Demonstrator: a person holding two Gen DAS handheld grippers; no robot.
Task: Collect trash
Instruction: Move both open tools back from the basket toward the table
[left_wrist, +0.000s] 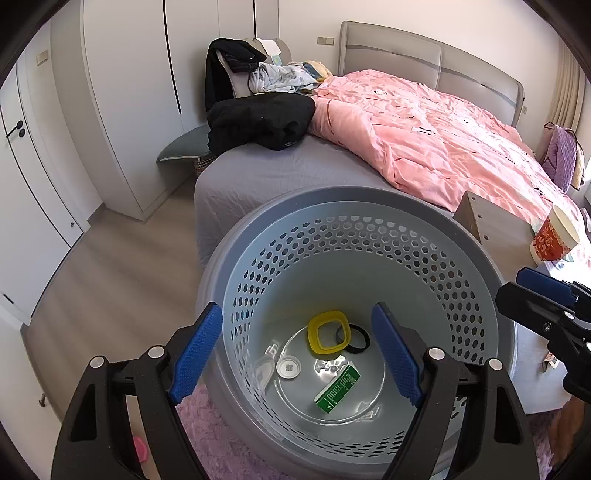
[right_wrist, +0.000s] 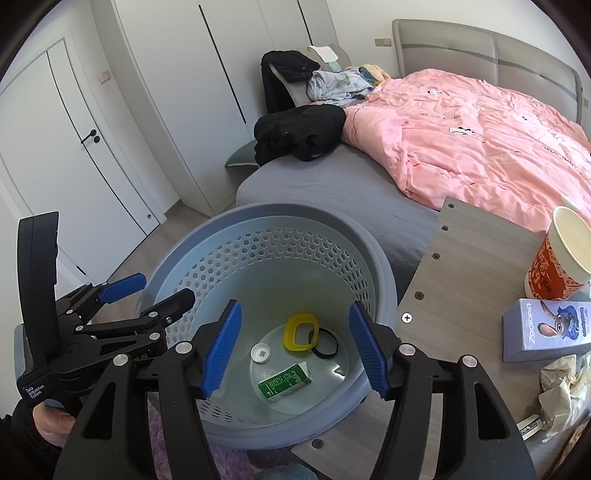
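— Left gripper (left_wrist: 297, 354)?
— Spread wide, empty, over perforated laundry basket (left_wrist: 369, 206).
— Right gripper (right_wrist: 295, 349)?
— Parted, empty too (green carton (right_wrist: 284, 380), yellow ring (right_wrist: 300, 331) on basket floor).

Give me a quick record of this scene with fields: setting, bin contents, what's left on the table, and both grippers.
setting: bedroom, grey perforated bin beside bed
bin contents: yellow ring, black band, white cap, green carton
table: paper cup, blue box, crumpled tissue
left gripper: jaws open, empty, over bin
right gripper: jaws open, empty, over bin
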